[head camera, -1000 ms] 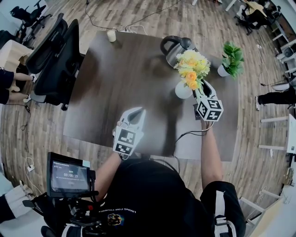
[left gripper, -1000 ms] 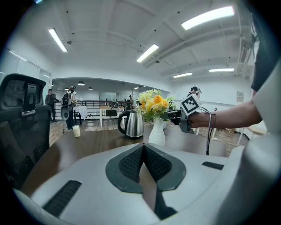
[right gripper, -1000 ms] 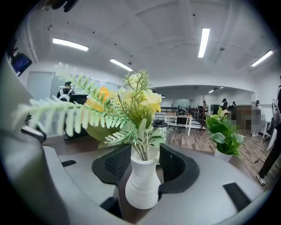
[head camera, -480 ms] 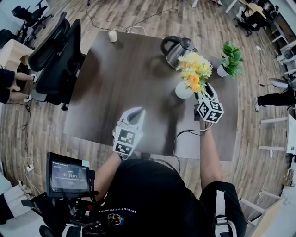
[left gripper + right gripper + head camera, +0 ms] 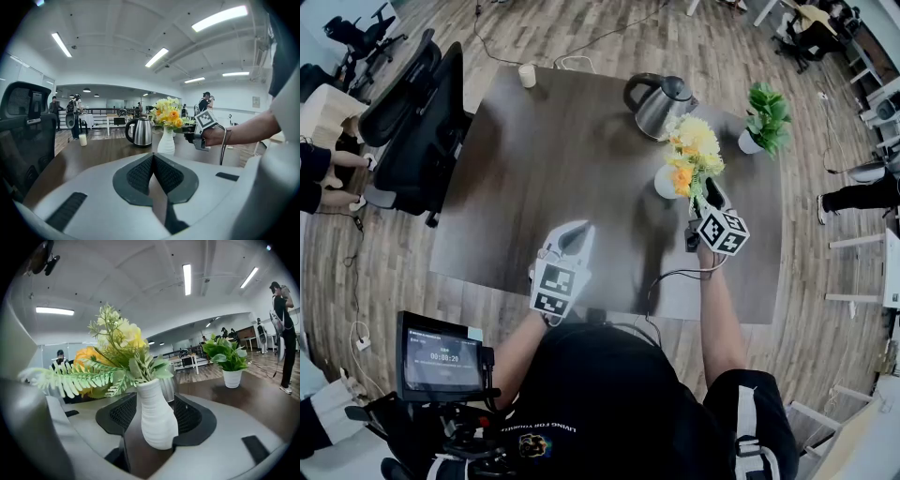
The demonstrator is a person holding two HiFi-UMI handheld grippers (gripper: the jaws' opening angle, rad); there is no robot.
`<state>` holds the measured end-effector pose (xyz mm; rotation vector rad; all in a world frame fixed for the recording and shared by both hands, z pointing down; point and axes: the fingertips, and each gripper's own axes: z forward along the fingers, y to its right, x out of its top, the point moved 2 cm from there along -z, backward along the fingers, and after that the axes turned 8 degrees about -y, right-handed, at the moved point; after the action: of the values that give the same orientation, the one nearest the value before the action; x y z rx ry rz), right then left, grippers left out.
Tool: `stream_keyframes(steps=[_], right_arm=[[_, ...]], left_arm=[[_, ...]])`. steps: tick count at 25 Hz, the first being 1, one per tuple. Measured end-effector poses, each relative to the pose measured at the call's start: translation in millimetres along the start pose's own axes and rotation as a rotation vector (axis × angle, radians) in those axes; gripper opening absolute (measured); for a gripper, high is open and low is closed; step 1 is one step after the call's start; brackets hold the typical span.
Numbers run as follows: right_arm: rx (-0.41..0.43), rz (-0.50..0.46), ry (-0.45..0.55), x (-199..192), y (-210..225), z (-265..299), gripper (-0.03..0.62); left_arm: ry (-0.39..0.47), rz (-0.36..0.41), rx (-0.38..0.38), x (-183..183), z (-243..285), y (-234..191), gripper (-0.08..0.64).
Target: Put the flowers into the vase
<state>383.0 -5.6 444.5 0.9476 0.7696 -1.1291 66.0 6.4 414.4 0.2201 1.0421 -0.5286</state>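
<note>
The person wears a black short-sleeved T-shirt (image 5: 609, 398) with pale lettering and a white-striped right sleeve (image 5: 752, 412). The pale grey left gripper (image 5: 575, 234) and right gripper (image 5: 711, 193) each bear black-and-white square markers (image 5: 555, 286); a black cable (image 5: 670, 277) leaves the right.

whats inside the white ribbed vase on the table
A bunch of yellow and orange flowers with green fern leaves rises out of the neck of the white ribbed vase. Its opaque wall hides the stems below the neck and whether there is water.
</note>
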Motion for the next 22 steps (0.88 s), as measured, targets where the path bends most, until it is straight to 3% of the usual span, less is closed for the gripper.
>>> stream_keyframes(steps=[8,13,14,15,22], right_arm=[[-0.014,0.011,-0.121,-43,4,9,0.224],[-0.009,-0.063,-0.110,-45,-10,4,0.221],[-0.007,-0.090,-0.103,-45,-14,1,0.168],[-0.007,-0.119,-0.098,-46,-18,-2,0.031],[0.061,-0.193,-0.075,-50,-49,-23,0.018]], left_arm=[[-0.005,-0.001,0.000,-3,0,2,0.008],[-0.008,-0.003,-0.005,-3,4,4,0.008],[-0.012,0.000,-0.007,-4,5,4,0.008],[-0.016,0.002,-0.010,-5,5,6,0.008],[-0.015,0.019,-0.030,-2,11,19,0.008]])
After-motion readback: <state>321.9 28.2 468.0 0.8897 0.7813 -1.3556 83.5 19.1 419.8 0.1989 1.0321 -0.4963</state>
